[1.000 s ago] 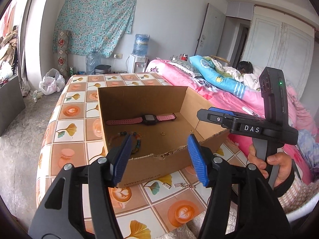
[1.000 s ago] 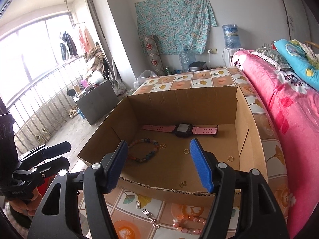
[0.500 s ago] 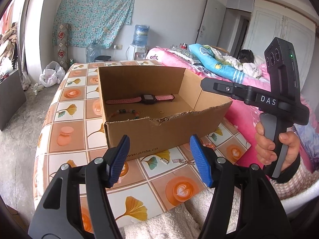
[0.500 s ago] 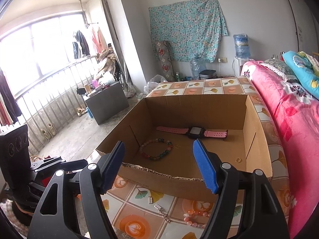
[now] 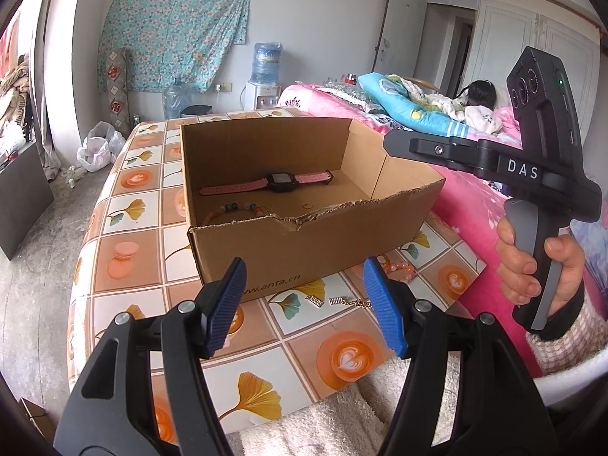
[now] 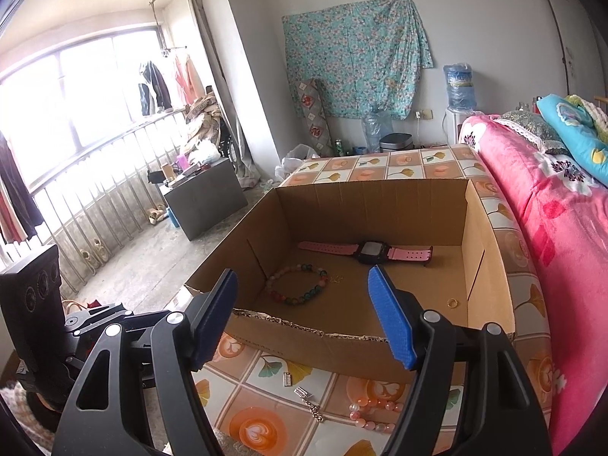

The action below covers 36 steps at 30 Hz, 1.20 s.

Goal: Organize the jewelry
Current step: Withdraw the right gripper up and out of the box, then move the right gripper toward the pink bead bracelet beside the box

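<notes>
An open cardboard box [image 5: 311, 250] [image 6: 490, 266] stands on the tiled table. Inside lie a pink-strapped watch [image 5: 279, 182] [image 6: 370, 252], a multicoloured bead bracelet [image 5: 235, 209] [image 6: 298, 283] and a small gold ring [image 5: 307, 204] [image 6: 451, 303]. In front of the box on the table lie a small silver chain with clasps [image 5: 342, 301] [image 6: 304, 395] and a pink bead bracelet [image 5: 395, 267] [image 6: 370, 414]. My left gripper [image 5: 309, 307] is open and empty, above the table before the box. My right gripper [image 6: 309, 317] is open and empty over the box's near wall; its body shows in the left wrist view [image 5: 532, 174].
The table [image 5: 125, 262] has an orange and white tile-pattern cover. A pink bed [image 6: 562, 228] runs along its right side, with a person lying on it [image 5: 478, 98]. A white fluffy cloth [image 5: 334, 421] lies at the table's near edge.
Both grippers have drawn back and up from the box, so more of the table before it shows. The jewelry has not moved. Both stay open.
</notes>
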Available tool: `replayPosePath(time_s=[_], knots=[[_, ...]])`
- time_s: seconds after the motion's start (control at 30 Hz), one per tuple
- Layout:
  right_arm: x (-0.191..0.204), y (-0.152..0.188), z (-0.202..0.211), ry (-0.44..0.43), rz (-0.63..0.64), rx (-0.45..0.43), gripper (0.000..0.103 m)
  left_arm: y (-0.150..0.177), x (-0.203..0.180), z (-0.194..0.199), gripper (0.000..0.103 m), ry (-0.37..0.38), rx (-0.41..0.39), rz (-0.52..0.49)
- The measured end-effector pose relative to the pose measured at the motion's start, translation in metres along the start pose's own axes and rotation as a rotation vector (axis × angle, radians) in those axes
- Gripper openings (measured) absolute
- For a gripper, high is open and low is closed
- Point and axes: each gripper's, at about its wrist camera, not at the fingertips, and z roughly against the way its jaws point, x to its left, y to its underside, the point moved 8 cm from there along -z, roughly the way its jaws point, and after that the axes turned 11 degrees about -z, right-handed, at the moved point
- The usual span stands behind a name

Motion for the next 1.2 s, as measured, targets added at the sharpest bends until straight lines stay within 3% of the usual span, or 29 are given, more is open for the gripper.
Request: replayPosePath(time_s=[1.2], knots=[[0.0018,0.001,-0.0034,-0.022,-0.006,0.005,0.07,0.0031,0.0009,-0.0011,0.061,-0.013,0.019,-0.013]])
